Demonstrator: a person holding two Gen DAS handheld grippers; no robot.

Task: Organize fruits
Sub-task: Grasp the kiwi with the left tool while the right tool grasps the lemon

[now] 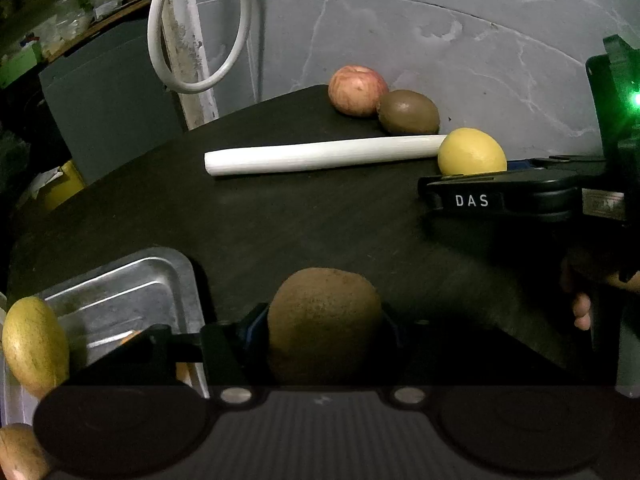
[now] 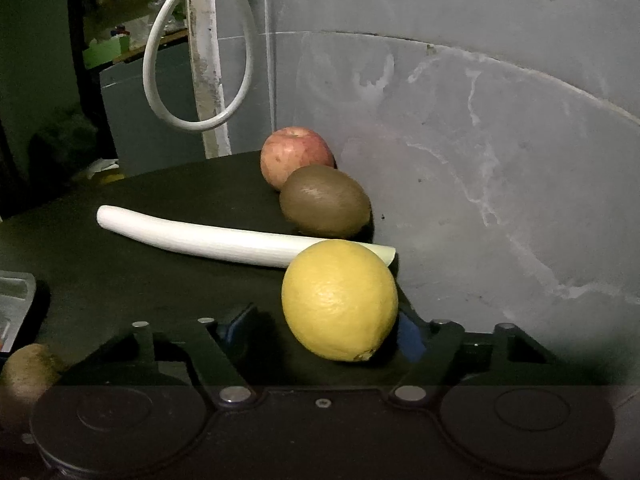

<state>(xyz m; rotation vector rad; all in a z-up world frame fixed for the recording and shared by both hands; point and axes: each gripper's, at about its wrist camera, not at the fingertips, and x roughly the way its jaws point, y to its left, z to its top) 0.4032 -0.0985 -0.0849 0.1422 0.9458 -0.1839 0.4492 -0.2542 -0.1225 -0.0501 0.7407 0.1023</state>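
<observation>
A brown kiwi (image 1: pixel 324 320) sits on the dark table (image 1: pixel 280 220) between the fingers of my left gripper (image 1: pixel 325 322), whose pads press on both its sides. In the right wrist view a yellow lemon (image 2: pixel 340 300) lies between the fingers of my right gripper (image 2: pixel 324 330). The right pad is at the lemon's side and a gap shows at the left pad. The left wrist view also shows the lemon (image 1: pixel 472 152), just behind the right gripper's finger (image 1: pixel 472 200). A red apple (image 2: pixel 296 156) and a second kiwi (image 2: pixel 324 202) rest by the wall.
A metal tray (image 1: pixel 120 288) lies at the table's near left, with a yellow-green fruit (image 1: pixel 36 344) at its left edge. A white leek stalk (image 1: pixel 320 156) lies across the middle. The grey wall (image 2: pixel 500 140) closes the far right. A white cable loop (image 1: pixel 192 40) hangs behind.
</observation>
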